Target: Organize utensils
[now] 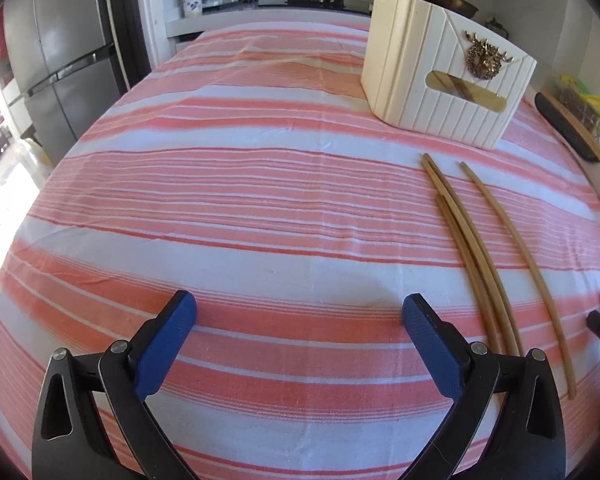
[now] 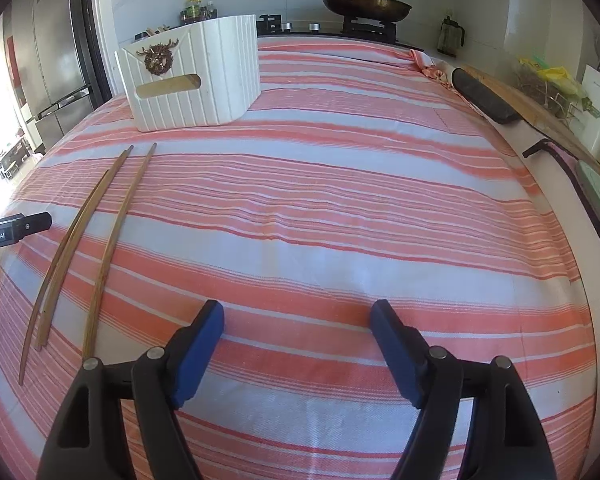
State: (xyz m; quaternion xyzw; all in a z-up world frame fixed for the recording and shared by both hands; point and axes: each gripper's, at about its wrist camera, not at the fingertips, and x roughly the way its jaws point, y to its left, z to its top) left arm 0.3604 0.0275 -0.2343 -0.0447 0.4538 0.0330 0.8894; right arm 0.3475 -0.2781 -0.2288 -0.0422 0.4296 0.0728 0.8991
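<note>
- the white holder [image 1: 444, 80] stands toward the counter's [image 1: 220, 200] far edge.
- three chopsticks [image 1: 480, 256] lie before it, long axis near-to-far, between my grippers.
- i judge the left gripper [image 1: 300, 312] nearer; right gripper [image 2: 298, 316] too has its fingers apart, empty.

Three chopsticks [image 1: 496, 256] are lying on the counter [image 1: 236, 208], running front to back, just before the utensil box [image 1: 440, 80], which is standing farther back on the same counter. Two of the sticks are lying touching side by side; the third [image 2: 116, 240] is lying apart from them, on their right. The chopsticks are sitting between the two claws: to the right of the left claw [image 1: 300, 316] and to the left of the right claw [image 2: 298, 320]. Behind the counter, a stove [image 2: 364, 26] is carrying a lidded pan [image 2: 366, 4]. A cutting board [image 2: 532, 108] is lying along the counter's right edge.
</note>
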